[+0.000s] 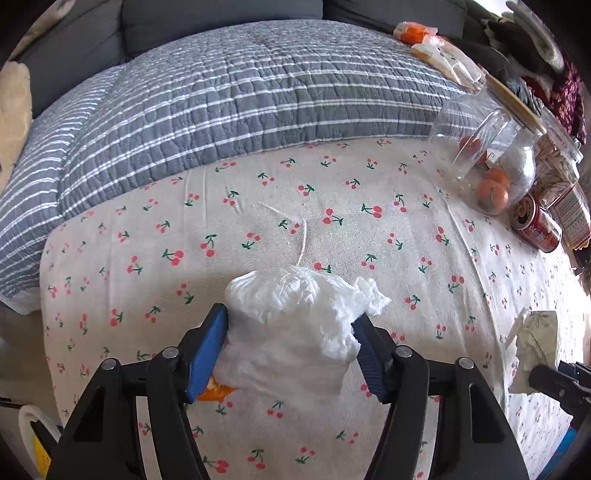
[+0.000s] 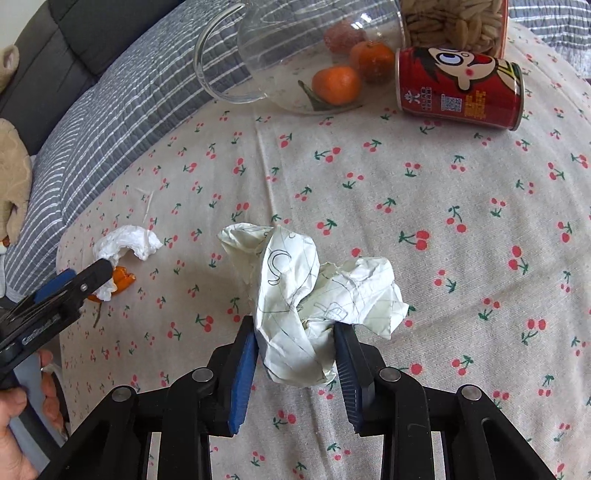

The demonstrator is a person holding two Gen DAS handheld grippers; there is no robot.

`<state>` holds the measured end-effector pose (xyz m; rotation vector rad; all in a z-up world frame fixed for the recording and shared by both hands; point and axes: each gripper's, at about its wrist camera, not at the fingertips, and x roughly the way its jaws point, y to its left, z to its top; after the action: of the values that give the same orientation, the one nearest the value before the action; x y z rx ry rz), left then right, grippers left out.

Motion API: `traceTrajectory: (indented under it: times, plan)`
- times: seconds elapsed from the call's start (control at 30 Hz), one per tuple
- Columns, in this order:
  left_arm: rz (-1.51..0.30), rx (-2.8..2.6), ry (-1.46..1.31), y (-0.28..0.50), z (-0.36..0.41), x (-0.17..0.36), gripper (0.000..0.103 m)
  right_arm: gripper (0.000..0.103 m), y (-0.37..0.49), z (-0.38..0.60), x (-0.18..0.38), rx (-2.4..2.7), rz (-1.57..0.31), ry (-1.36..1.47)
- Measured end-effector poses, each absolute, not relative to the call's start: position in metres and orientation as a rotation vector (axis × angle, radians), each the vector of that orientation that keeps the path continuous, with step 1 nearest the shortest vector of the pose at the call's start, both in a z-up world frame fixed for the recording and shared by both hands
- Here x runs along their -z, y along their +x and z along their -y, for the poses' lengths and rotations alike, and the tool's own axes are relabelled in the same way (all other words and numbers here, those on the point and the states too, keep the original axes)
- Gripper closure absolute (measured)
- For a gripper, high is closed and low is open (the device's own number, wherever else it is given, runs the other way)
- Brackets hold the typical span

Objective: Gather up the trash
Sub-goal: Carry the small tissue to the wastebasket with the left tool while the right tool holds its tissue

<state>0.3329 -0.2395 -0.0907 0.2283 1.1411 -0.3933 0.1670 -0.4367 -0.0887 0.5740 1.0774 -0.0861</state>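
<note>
An orange scrap lies mostly hidden under the white tissue — identity unclear — seed jar cropped.

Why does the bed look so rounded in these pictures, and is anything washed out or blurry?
Left wrist view: the fisheye lens bows the striped quilt and darkens the corners; daylight at the right edge bleaches the cherry-print sheet. Right wrist view: same bulging, even light, crumpled paper and red can sharp.
</note>
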Motion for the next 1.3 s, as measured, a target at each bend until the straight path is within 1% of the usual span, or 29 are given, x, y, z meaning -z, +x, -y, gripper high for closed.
traceTrajectory:
  times: [0.07,0.1,0.13,0.17,0.2,0.23,0.27,0.47,0.67,0.97,1.13,1.3]
  plan:
    - [-1.154,0.374,0.248,0.340,0.246,0.100,0.051,0.066,0.167,0.438,0.090,0.081,-1.082,0.572]
    - [-1.148,0.363,0.247,0.342,0.246,0.102,0.051,0.066,0.167,0.440,0.091,0.080,-1.084,0.571]
    - [-1.132,0.362,0.229,0.345,0.245,0.101,0.056,0.066,0.166,0.442,0.092,0.081,-1.085,0.570]
    - [-1.130,0.363,0.207,0.348,0.244,0.100,0.067,0.066,0.166,0.444,0.093,0.083,-1.087,0.569]
    - [-1.130,0.364,0.186,0.350,0.242,0.099,0.072,0.066,0.165,0.447,0.094,0.087,-1.089,0.569]
    - [-1.130,0.369,0.162,0.352,0.239,0.097,0.080,0.066,0.166,0.449,0.095,0.091,-1.092,0.570]
    - [-1.130,0.374,0.144,0.354,0.236,0.095,0.091,0.066,0.166,0.452,0.096,0.095,-1.094,0.573]
    - [-1.067,0.415,0.140,0.339,0.226,0.074,0.096,0.066,0.165,0.465,0.097,0.125,-1.088,0.592]
    - [-1.030,0.486,0.132,0.306,0.210,0.048,0.097,0.066,0.157,0.462,0.087,0.120,-1.067,0.586]
    - [-1.021,0.579,0.066,0.235,0.181,0.015,0.097,0.066,0.130,0.449,0.057,0.075,-1.017,0.574]
    - [-1.040,0.626,0.026,0.188,0.157,0.010,0.097,0.066,0.109,0.445,0.045,0.059,-0.994,0.568]
    - [-1.046,0.610,-0.030,0.158,0.121,0.015,0.097,0.066,0.093,0.439,0.039,0.048,-1.004,0.522]
